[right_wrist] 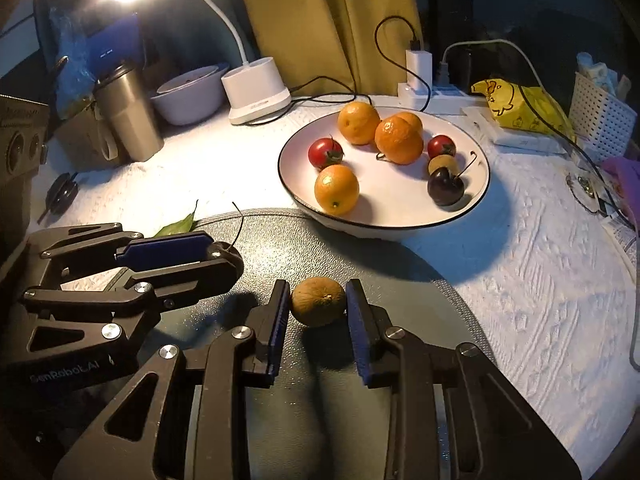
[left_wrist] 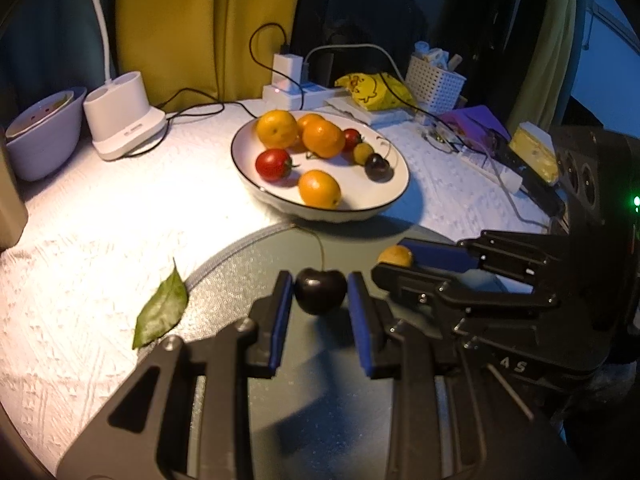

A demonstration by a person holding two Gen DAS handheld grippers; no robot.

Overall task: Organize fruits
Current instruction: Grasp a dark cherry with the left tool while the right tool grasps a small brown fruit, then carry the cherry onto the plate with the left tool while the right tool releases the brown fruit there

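A dark cherry with a long stem sits on the round grey mat, between the pads of my left gripper, which close on it. A small brown-yellow fruit sits between the pads of my right gripper, which touch its sides. The right gripper also shows in the left wrist view, and the left gripper shows in the right wrist view. A white plate beyond the mat holds several oranges, tomatoes and another cherry.
A green leaf lies left of the mat. A lamp base, a white bowl, a steel tumbler, a power strip with cables, a yellow bag and a white basket ring the plate.
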